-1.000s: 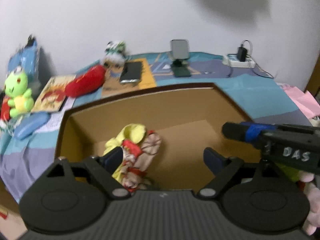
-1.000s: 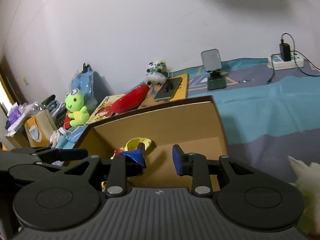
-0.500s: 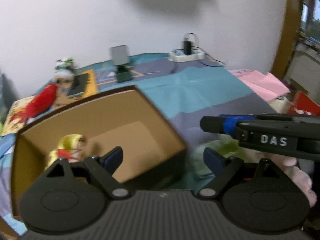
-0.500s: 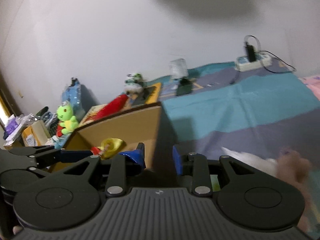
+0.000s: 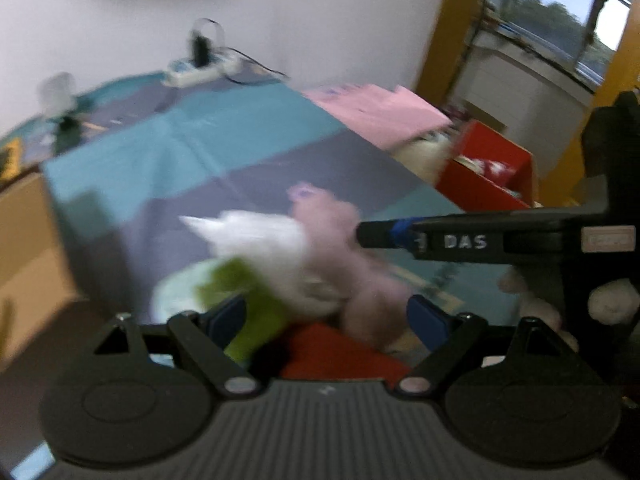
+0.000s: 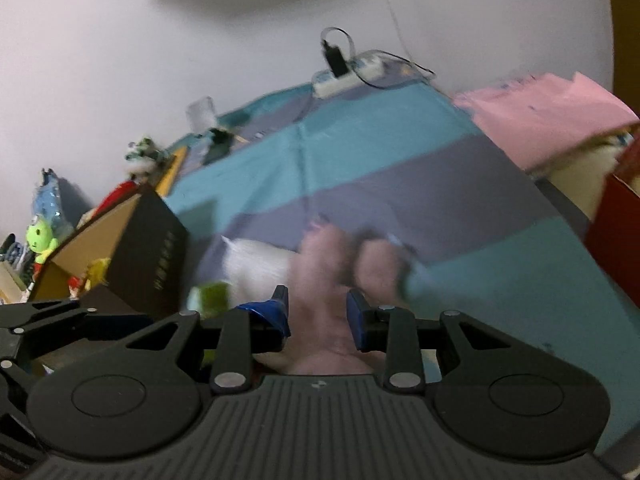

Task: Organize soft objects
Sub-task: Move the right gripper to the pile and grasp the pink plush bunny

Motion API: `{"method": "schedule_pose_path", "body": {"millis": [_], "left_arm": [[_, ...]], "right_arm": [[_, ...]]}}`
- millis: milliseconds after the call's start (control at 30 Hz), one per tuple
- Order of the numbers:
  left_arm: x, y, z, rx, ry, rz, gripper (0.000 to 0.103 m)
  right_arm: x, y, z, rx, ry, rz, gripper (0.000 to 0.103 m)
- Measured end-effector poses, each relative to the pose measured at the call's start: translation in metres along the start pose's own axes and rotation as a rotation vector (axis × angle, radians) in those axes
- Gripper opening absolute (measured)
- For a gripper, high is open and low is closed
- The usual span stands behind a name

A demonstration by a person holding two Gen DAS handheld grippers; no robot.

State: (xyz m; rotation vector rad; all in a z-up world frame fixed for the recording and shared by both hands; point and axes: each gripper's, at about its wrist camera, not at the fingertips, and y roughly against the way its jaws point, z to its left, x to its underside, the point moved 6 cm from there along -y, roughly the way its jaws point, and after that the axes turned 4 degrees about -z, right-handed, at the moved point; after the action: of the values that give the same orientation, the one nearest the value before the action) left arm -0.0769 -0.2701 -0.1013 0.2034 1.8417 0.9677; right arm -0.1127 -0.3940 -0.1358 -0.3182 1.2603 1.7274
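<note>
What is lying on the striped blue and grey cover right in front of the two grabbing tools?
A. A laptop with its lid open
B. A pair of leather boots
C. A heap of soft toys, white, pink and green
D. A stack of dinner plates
C: the left wrist view shows a blurred heap of soft toys, white, pink and green, on the striped cover just ahead of the left gripper.

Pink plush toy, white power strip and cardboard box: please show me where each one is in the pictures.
pink plush toy (image 6: 320,264): right wrist view, on its blurred body ahead of the fingers.
white power strip (image 6: 347,75): right wrist view, on its casing near the wall.
cardboard box (image 6: 160,256): right wrist view, on its dark outer side.
</note>
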Motion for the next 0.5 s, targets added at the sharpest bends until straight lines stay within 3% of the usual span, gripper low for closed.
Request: {"method": "schedule_pose_path", "body": {"millis": [233, 367, 500], "left_arm": [[0.001, -0.041, -0.039, 0.104, -0.032, 0.056, 0.089], [0.003, -0.059, -0.039, 0.103, 0.004, 0.101, 0.089], [0.006, -0.071, -0.034, 0.092, 0.045, 0.125, 0.089]], "right_arm": [[0.009, -0.008, -0.035, -0.042, -0.094, 0.1, 0.016], [0.01, -0.017, -0.048, -0.096, -0.183, 0.163, 0.017], [0.012, -0.026, -0.047, -0.131, -0.175, 0.217, 0.02]]}}
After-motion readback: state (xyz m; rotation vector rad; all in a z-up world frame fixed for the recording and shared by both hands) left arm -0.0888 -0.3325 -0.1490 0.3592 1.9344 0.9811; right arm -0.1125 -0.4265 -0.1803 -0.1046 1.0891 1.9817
